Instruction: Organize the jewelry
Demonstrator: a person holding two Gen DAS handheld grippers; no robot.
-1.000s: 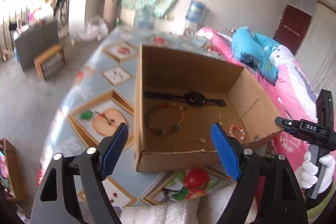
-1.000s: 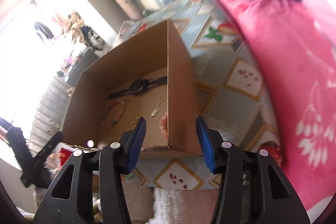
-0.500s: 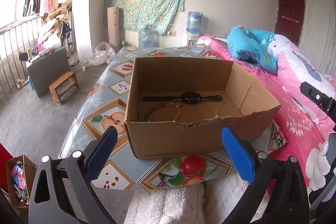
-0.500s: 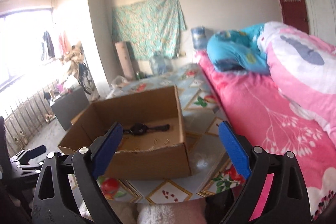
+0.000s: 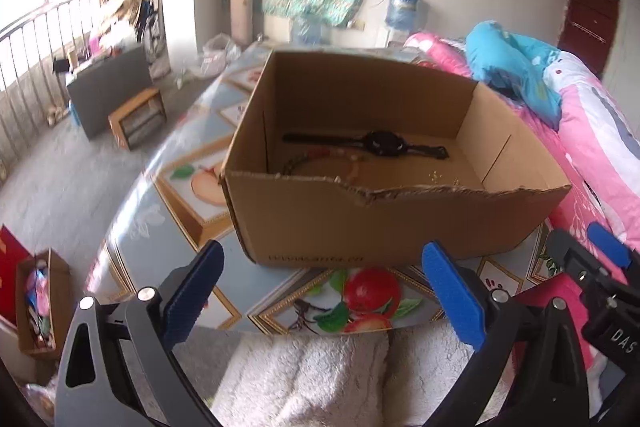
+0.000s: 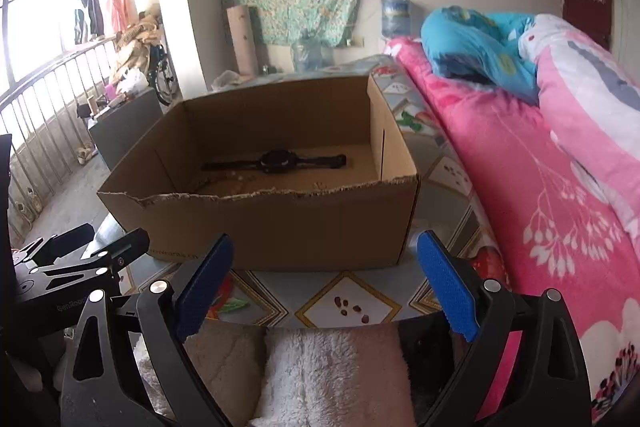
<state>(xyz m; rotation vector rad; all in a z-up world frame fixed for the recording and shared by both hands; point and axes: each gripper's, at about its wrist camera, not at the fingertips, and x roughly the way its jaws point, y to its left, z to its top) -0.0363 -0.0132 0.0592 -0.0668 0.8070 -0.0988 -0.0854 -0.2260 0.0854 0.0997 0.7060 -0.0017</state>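
A black watch [image 5: 382,143] lies flat across the floor of an open cardboard box [image 5: 384,223] at frame centre, with a beaded bracelet [image 5: 320,159] just in front of it and a few tiny gold pieces [image 5: 438,177] to the right. The box stands on a desk [image 5: 280,291] covered in a fruit-print cloth. At the bottom of each view, the left tool [image 5: 320,297] and right tool [image 6: 324,283] hang short of the box, blue pads spread wide, holding nothing. A pink bed [image 6: 540,167] fills the right side.
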